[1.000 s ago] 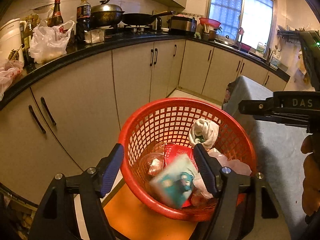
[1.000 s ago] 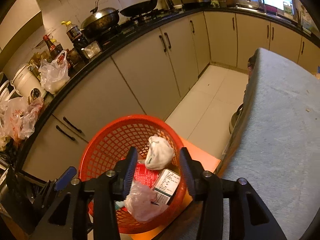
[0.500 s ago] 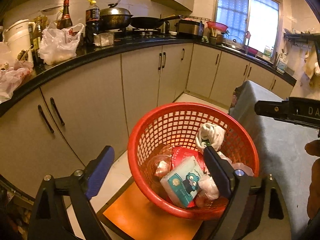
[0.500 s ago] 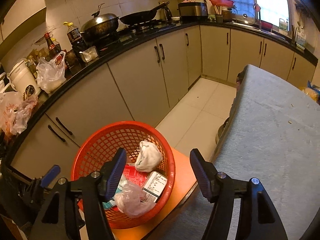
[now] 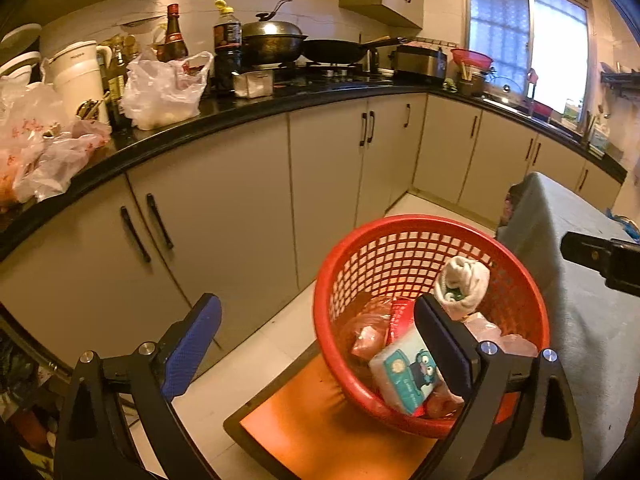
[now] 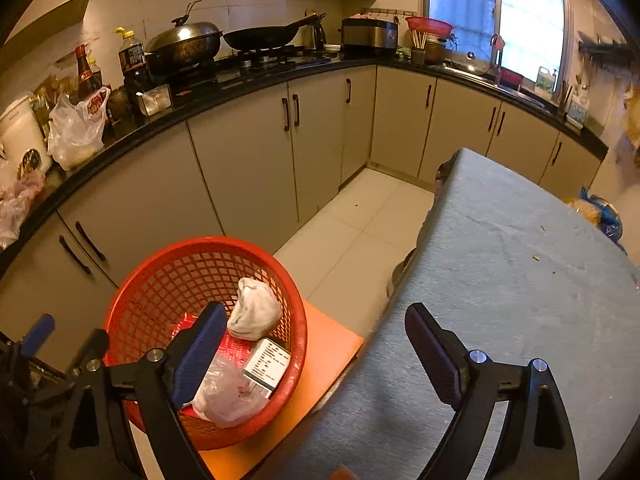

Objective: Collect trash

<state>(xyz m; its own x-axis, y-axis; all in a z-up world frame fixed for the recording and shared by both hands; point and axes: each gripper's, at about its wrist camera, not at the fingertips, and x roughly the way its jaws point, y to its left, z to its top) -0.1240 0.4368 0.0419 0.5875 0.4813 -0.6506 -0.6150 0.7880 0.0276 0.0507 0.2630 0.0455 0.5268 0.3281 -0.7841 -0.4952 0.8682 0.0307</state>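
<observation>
- The kitchen counter [image 6: 248, 80] is black and runs along the wall above beige cabinets [image 6: 248, 160]; it carries a wok with a lid [image 6: 182, 46], a frying pan [image 6: 260, 37], bottles and a white plastic bag [image 6: 78, 132].
- The bench [image 6: 520, 280] has a grey-blue cover and fills the right side of the right wrist view; only a few small crumbs lie on the part that is visible.
- The orange stool seat [image 6: 324, 344] stands just beside the edge of the bench, and it carries the red basket [image 6: 168, 264].
- The red basket is round with mesh walls, and the trash is inside it: a crumpled white cloth [image 6: 254, 308] on top, a white box with printed text [image 6: 267, 362] near the rim, a clear plastic bag [image 6: 226, 394] and red packaging [image 6: 236, 350] beneath.
- In the left wrist view a small teal pack with a cartoon face [image 5: 406, 374] also lies in the basket, beside a plastic bag [image 5: 366, 330].
- The left gripper [image 5: 316, 348] hangs in front of the basket; its fingers [image 5: 192, 344] are spread wide and hold nothing.
- The right gripper [image 6: 312, 354] hangs over the stool seat and the bench edge; its fingers [image 6: 434, 356] are also spread wide and empty.
</observation>
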